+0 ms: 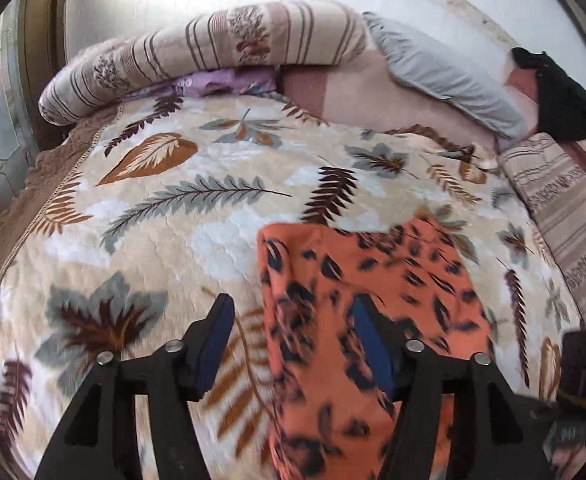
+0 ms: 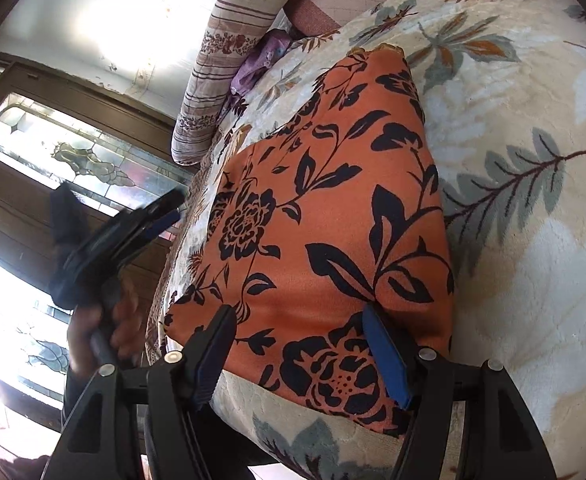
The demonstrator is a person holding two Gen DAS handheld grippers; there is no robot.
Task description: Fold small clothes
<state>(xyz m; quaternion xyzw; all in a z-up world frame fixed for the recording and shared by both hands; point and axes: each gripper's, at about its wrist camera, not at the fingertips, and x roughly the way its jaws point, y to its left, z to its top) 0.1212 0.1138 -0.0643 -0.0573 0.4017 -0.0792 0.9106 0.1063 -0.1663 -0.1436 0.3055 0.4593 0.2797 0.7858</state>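
On the leaf-print blanket (image 2: 513,240), orange floral garment (image 2: 325,208) lies folded; right gripper (image 2: 297,348) and left gripper (image 1: 289,340) both released, empty; risk: careless pinch at 6 o'clock edge grabs blanket pile too.

A bed under a cream plush blanket printed with leaves (image 1: 165,216) carries a folded orange cloth with black flowers (image 2: 325,216), a striped bolster (image 1: 197,52) and a grey pillow (image 1: 445,76).
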